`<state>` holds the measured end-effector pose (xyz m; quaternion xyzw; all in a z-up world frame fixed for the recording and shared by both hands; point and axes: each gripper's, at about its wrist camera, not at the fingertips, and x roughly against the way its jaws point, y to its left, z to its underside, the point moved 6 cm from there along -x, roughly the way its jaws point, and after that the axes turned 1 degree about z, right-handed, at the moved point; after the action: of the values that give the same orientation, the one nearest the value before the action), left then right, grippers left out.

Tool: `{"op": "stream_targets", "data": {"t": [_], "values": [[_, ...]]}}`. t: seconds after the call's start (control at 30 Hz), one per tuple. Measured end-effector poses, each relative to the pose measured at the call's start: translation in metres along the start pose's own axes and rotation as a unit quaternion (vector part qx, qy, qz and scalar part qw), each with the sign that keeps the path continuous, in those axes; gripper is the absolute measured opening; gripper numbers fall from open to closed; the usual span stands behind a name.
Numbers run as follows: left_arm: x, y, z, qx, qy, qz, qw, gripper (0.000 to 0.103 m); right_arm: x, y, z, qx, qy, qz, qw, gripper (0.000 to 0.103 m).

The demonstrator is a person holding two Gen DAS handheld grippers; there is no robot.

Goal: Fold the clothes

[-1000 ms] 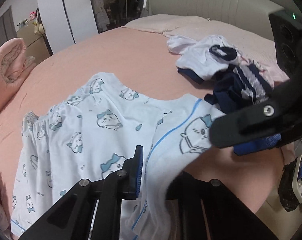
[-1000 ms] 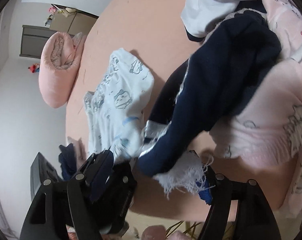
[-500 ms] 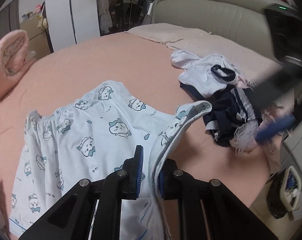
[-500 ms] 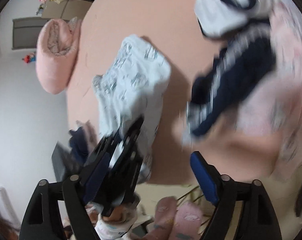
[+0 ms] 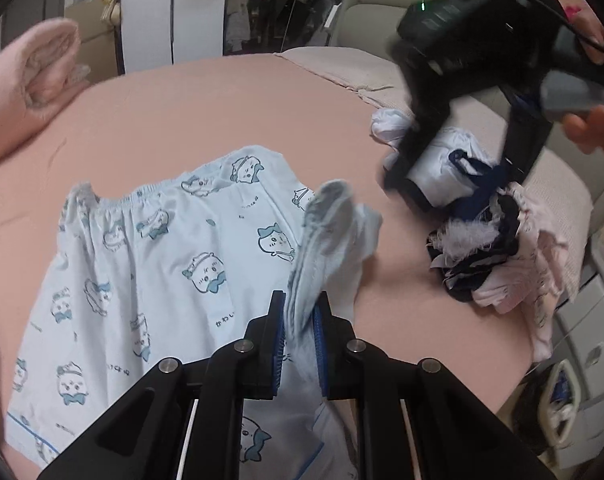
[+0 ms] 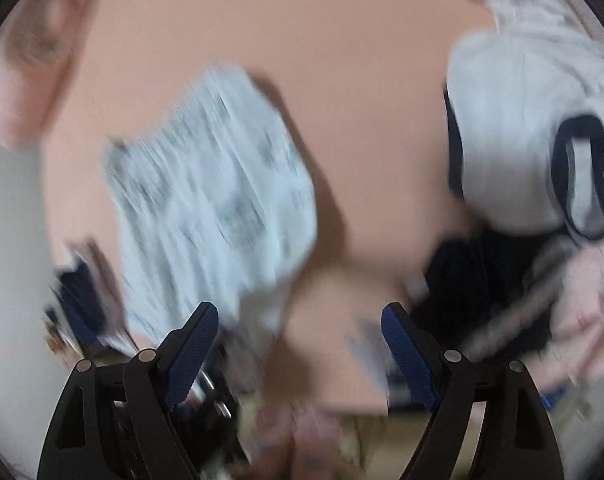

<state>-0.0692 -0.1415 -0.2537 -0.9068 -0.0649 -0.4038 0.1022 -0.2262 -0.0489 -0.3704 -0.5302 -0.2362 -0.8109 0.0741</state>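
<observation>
Bed [image 5: 221,100]: pink sheet, fills most of the scene.
Pale blue printed shorts [image 5: 141,260]: spread flat on the near left of the bed, one edge lifted.
Heap of clothes [image 5: 482,220]: white, navy and pink pieces, right of the shorts and apart from them.
Left gripper [image 5: 297,332]: near centre, jaws clamped on the lifted shorts fabric.
Right gripper [image 6: 297,340]: jaws wide apart, empty, over the bed; its view is blurred.

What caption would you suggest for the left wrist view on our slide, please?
Left gripper pinches a light blue printed garment above matching shorts on the pink bed.
</observation>
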Motion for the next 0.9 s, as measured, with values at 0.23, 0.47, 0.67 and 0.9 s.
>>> {"op": "stream_targets", "data": {"t": [0.23, 0.47, 0.67, 0.9], "values": [[0.004, 0.015, -0.002, 0.013, -0.003, -0.006, 0.9999, 0.011, -0.006, 0.021, -0.018, 0.018, 0.019, 0.002, 1.0, 0.084], [0.004, 0.027, 0.005, 0.03, 0.006, -0.001, 0.9995, 0.011, -0.021, -0.002, -0.041, -0.049, 0.011, -0.017, 0.999, 0.084], [0.002, 0.029, 0.006, 0.055, 0.014, 0.029, 0.998, 0.011, -0.032, -0.019, -0.051, -0.125, 0.003, -0.089, 0.988, 0.084], [0.001, 0.032, 0.003, 0.068, 0.032, 0.062, 0.9952, 0.012, -0.056, -0.018, -0.051, -0.183, 0.013, -0.127, 0.975, 0.084]]}}
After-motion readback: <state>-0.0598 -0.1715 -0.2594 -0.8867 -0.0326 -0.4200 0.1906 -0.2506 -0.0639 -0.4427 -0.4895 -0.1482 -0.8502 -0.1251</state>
